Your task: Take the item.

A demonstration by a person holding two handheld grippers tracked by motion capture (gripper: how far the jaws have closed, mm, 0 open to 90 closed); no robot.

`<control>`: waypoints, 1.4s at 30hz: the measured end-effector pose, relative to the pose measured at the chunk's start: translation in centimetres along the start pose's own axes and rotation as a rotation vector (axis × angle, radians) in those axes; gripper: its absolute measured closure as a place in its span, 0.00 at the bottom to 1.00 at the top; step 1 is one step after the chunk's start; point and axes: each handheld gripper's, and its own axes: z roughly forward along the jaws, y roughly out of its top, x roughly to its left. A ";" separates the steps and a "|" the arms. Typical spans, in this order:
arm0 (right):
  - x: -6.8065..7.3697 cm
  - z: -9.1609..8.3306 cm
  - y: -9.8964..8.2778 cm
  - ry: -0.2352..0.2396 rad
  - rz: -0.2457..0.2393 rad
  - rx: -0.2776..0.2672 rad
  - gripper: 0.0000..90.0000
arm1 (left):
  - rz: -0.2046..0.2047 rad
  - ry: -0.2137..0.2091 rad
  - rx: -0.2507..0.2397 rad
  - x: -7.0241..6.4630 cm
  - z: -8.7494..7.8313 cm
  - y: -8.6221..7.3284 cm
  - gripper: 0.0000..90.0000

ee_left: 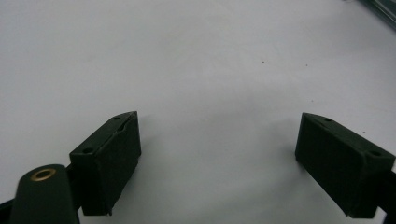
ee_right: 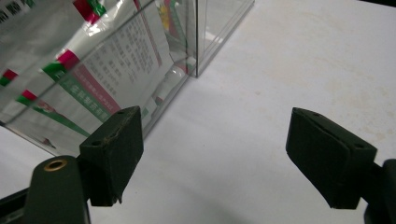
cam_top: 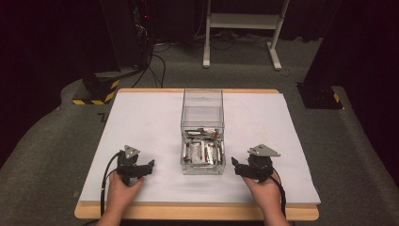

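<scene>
High view: clear plastic box [cam_top: 203, 134] sits mid-surface, long axis running away from the person. Its near half holds a pile of foil packets [cam_top: 202, 151] with red and green print; its far half looks bare. White surface [cam_top: 141, 117] has a wood edge showing at front and back. Left tongs [cam_top: 151, 164] rest on the surface to the left of the box, near its front corner but apart from it, tips pointing right toward the box. Left hand [cam_top: 123, 190] grips from behind. Right tongs [cam_top: 234, 163] sit just beside the box's right front corner, tips pointing left at it. Right hand [cam_top: 261, 190] is behind them. A grey 3-cornered plate tops each tool, and a black cable trails back along each forearm.

Left gripper view: both jaws spread wide, nothing between them, just bare white surface. A sliver of the box edge shows at the top right corner.

Right gripper view: jaws spread wide, nothing held. The box wall is right in front of the left jaw, very close; cannot tell if it touches. Packets press against the inside of the clear wall, silver foil with printed text, red and green stripes. The box corner is ahead, between the 2 jaws but nearer the left one. The right jaw is over bare surface.
</scene>
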 end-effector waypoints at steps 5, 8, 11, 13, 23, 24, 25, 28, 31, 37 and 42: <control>0.1 -0.5 0.5 0.004 -0.001 -0.017 0.22 | 0.002 0.000 0.000 0.0 0.0 0.0 0.16; 0.2 -0.7 0.9 0.006 -0.004 -0.026 0.22 | 0.000 0.000 0.000 0.0 0.0 0.0 0.16; 0.3 -0.9 1.1 0.007 -0.009 -0.035 0.22 | 0.001 0.000 0.000 0.0 0.0 0.0 0.16; 0.3 -1.0 1.3 0.008 -0.011 -0.045 0.22 | 0.002 0.000 0.000 0.0 0.0 0.0 0.16; 0.5 -1.6 2.2 0.021 -0.010 -0.081 0.22 | 0.000 0.000 0.000 0.0 0.0 0.0 0.16; 0.5 -1.7 2.3 0.023 -0.010 -0.081 0.22 | 0.000 0.000 0.000 0.0 0.0 0.0 0.16; 0.6 -1.7 2.4 0.025 -0.015 -0.085 0.23 | 0.000 0.000 0.000 0.0 0.0 0.0 0.16; 0.8 -1.6 2.7 0.035 -0.012 -0.090 0.23 | 0.000 0.000 0.000 0.0 0.0 0.0 0.16; 1.0 -1.5 3.0 0.046 -0.017 -0.093 0.23 | 0.000 0.000 0.000 0.0 0.0 0.0 0.16; 1.6 -1.5 3.5 0.067 -0.025 -0.106 0.24 | 0.000 0.000 0.000 0.0 0.0 0.0 0.16; 2.1 -1.4 3.8 0.090 -0.029 -0.113 0.24 | 0.000 0.000 0.000 0.0 0.0 0.0 0.16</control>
